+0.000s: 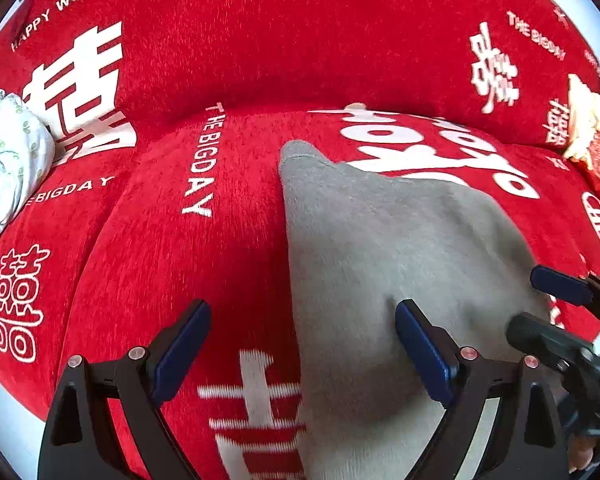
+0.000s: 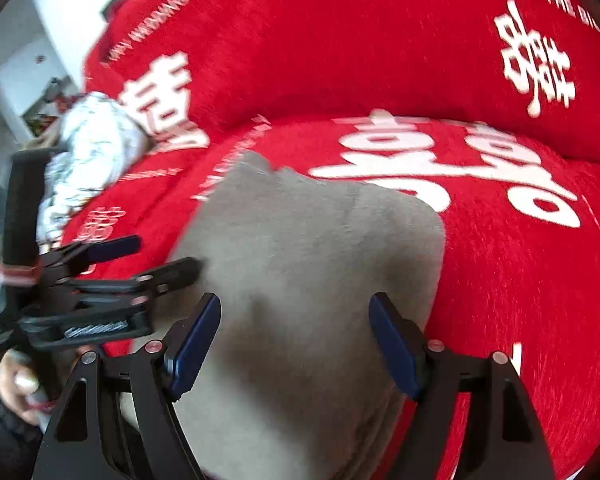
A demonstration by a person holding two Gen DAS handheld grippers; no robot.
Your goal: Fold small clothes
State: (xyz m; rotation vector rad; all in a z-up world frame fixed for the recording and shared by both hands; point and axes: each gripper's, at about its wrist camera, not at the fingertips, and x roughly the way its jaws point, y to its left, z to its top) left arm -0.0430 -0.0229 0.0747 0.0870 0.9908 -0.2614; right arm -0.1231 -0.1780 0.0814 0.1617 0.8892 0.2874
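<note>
Here, a red sofa cover (image 1: 236,80) reads "THE BIGDAY", "HAPPY WEDDING".

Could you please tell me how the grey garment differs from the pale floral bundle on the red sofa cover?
The grey garment is plain and unpatterned; the floral bundle is whitish with small leafy prints. The grey garment lies spread out on the seat in the middle, under both tools, while the floral bundle is bunched up at the side against the backrest. The grey garment also looks much larger in both views. Both are soft cloth resting on the red sofa cover.
</note>
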